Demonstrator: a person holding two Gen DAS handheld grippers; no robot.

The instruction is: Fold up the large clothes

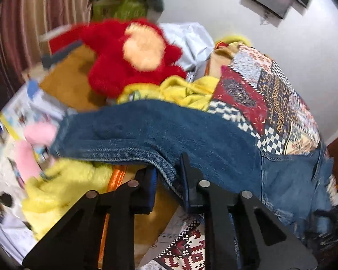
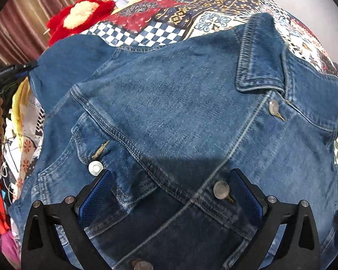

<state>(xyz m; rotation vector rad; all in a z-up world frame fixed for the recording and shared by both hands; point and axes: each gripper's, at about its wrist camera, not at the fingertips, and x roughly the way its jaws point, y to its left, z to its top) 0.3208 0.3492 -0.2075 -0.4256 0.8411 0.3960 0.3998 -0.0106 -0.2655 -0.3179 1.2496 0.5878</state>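
On one patchwork bedspread (image 2: pixel 169 4) lies one denim jacket (image 2: pixel 180 112), four buttons showing

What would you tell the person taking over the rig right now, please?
Left gripper: shut on the jacket sleeve, lifting it above the pile of soft toys.
Right gripper: open, hovering over the jacket's front near the buttons, holding nothing.
Jacket: lies front up on the patterned cloth, collar at the far right, buttons done up.
Done: jacket spread out; one sleeve picked up.
Left: probably bring that sleeve across the front, fold the other side in, then fold the body in half.
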